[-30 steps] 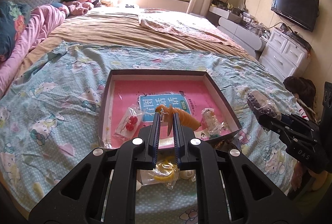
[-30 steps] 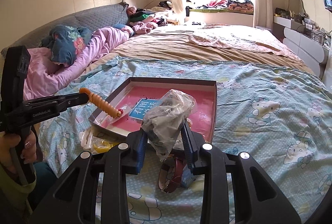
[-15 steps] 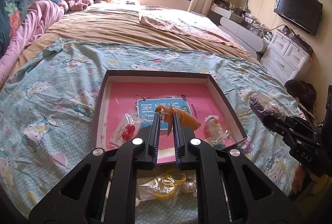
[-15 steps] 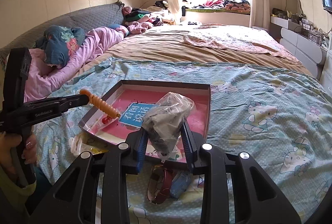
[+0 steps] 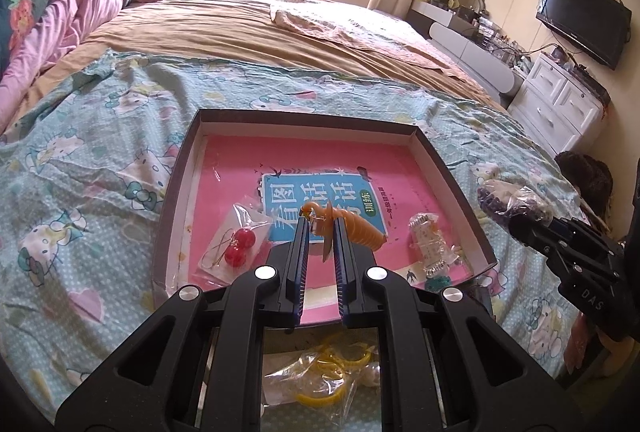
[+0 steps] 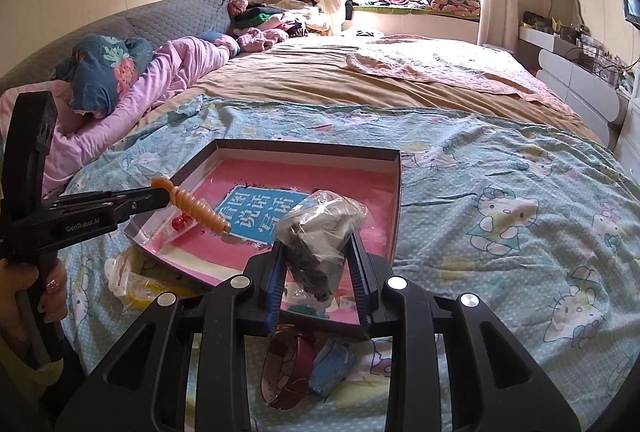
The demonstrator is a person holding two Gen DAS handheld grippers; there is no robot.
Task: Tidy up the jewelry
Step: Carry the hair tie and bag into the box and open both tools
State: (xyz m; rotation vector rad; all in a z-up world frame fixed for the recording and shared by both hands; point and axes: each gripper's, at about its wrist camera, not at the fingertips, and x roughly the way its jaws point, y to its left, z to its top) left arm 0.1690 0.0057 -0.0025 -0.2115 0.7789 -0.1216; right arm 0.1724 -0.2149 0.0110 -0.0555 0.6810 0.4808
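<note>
Your right claw (image 6: 316, 264), clamped on a clear bag (image 6: 320, 228) of dark beads, hangs over the tray's (image 6: 308, 147) near right corner, while your left claw (image 5: 320, 232) pinches an orange ridged piece (image 5: 360, 230) over its middle.

Left black plastic two-finger gripper (image 5: 320, 232): angular black frame with triangular cut-outs, four round silver screw heads, blue ribbed pads on the inner finger faces; white lettering "GenRoboLAI" on its side in the right wrist view.

Right black plastic two-finger gripper (image 6: 319, 252): same frame, silver screws, blue ribbed pads.

Hand (image 6: 28, 296): glossy painted nails, yellow-green sleeve edge.
</note>
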